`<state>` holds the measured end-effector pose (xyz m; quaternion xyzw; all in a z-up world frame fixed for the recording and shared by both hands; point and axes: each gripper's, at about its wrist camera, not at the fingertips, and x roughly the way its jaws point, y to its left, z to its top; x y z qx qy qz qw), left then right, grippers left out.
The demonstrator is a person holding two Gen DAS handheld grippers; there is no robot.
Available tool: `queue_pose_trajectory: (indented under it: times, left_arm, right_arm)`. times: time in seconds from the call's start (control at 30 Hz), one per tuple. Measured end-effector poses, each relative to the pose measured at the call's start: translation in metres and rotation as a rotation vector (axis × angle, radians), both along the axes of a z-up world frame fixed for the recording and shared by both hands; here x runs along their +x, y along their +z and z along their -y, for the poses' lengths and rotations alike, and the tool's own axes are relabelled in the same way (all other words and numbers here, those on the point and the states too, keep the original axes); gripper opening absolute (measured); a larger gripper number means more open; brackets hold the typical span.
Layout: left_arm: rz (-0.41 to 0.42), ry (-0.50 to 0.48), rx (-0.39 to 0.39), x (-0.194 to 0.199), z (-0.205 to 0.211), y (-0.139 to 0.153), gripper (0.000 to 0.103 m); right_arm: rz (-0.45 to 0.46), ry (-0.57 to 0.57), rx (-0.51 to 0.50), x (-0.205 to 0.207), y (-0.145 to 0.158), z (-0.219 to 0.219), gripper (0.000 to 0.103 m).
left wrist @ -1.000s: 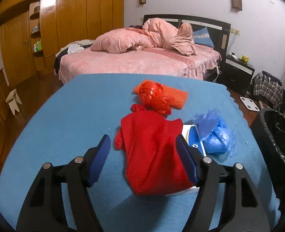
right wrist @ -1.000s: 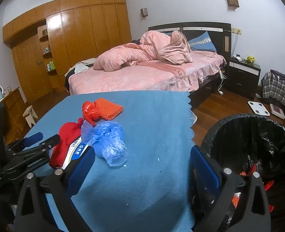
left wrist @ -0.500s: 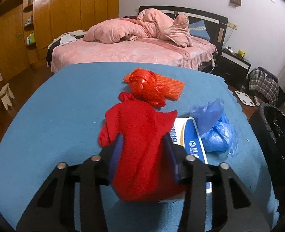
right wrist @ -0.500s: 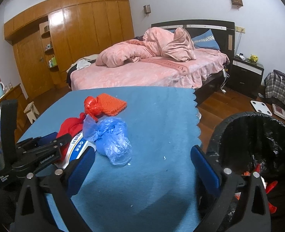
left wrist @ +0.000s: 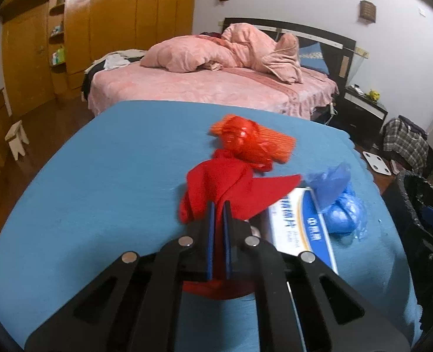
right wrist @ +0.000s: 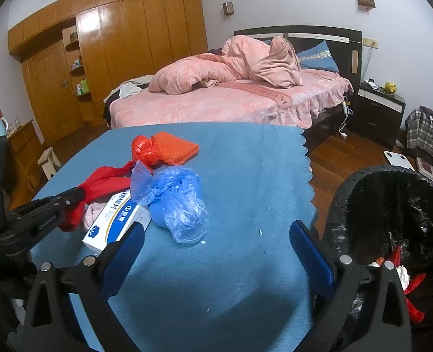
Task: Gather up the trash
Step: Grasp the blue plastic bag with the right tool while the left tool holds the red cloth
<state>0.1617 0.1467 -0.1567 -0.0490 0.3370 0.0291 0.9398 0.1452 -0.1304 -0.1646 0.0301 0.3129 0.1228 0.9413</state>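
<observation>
On the blue tablecloth (left wrist: 105,176) lies a red cloth (left wrist: 231,184), and my left gripper (left wrist: 218,205) is shut on its near part, bunching it up. The right wrist view shows the same left gripper (right wrist: 77,195) pinching the red cloth (right wrist: 105,179). Half under the cloth is a white and blue box (left wrist: 298,226). A crumpled blue plastic bag (right wrist: 175,202) lies against the box (right wrist: 116,223). Farther back are a red plastic bag (right wrist: 143,149) and an orange mesh (right wrist: 178,146). My right gripper (right wrist: 216,228) stands open over the bare cloth, holding nothing.
A bin with a black liner (right wrist: 392,202) stands off the table's right edge, with some trash inside. A pink bed (right wrist: 231,102) lies beyond the table. A wooden wardrobe (right wrist: 113,44) and a small stool (right wrist: 50,160) are at the left, and a nightstand (right wrist: 377,111) at the right.
My left gripper's jaws have closed from wide open onto the red cloth, which has bunched up and uncovered more of the box. My right gripper has stayed open and nearly still.
</observation>
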Motion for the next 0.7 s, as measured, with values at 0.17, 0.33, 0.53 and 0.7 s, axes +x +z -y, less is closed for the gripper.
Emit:
queue_pose_trajectory:
  times: [0.17, 0.33, 0.53, 0.7]
  left_arm:
    - [-0.005, 0.064, 0.042, 0.0, -0.015, 0.003, 0.005]
    - [-0.013, 0.073, 0.021, 0.0, -0.026, 0.005, 0.008]
    - [-0.03, 0.063, -0.009, 0.005, -0.029, -0.001, 0.035]
    - [-0.068, 0.071, -0.036, 0.015, -0.035, -0.008, 0.036]
  right_arm:
    - [-0.001, 0.007, -0.005, -0.002, -0.001, -0.003, 0.097]
    - [-0.004, 0.008, -0.005, 0.0, -0.001, -0.004, 0.097]
    - [-0.004, 0.007, -0.006, 0.007, -0.001, -0.009, 0.097]
    - [-0.027, 0.004, 0.02, 0.024, -0.005, -0.014, 0.097]
